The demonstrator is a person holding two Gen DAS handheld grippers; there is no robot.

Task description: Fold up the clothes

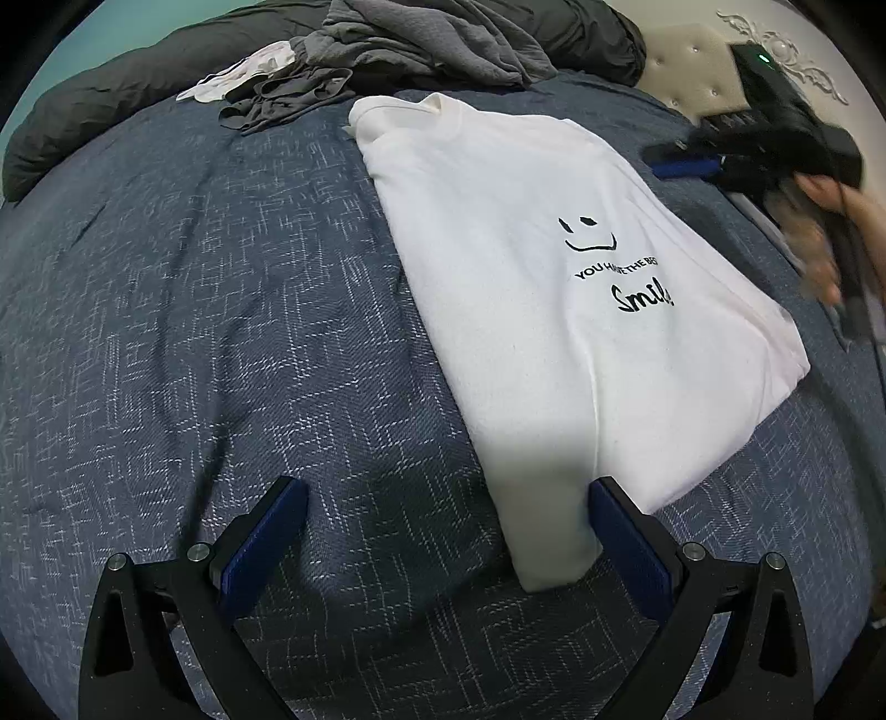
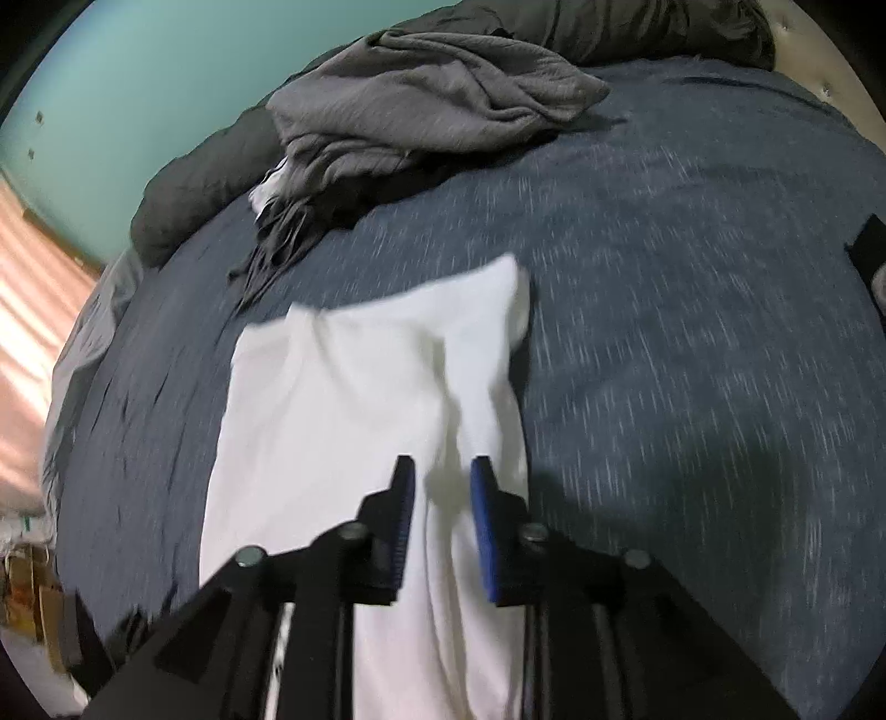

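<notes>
The white T-shirt (image 1: pixel 554 310) lies on the blue bedspread (image 1: pixel 221 332), already narrowed to a long panel, print up. It looks light and limp — likely to sag and slide unless pinched through both layers at a corner or hem. The left gripper (image 1: pixel 448 526) gapes wide beside its near corner, holding nothing; the right gripper (image 2: pixel 442 487) hovers over the cloth, jaws parted, also empty. No containers show — only a gray clothes heap (image 1: pixel 398 50) behind.

The white shirt (image 1: pixel 554 288) bears black print: a smiley face, "YOU HA.. THE BES.." partly creased, and beneath it "Smile" in script.
</notes>
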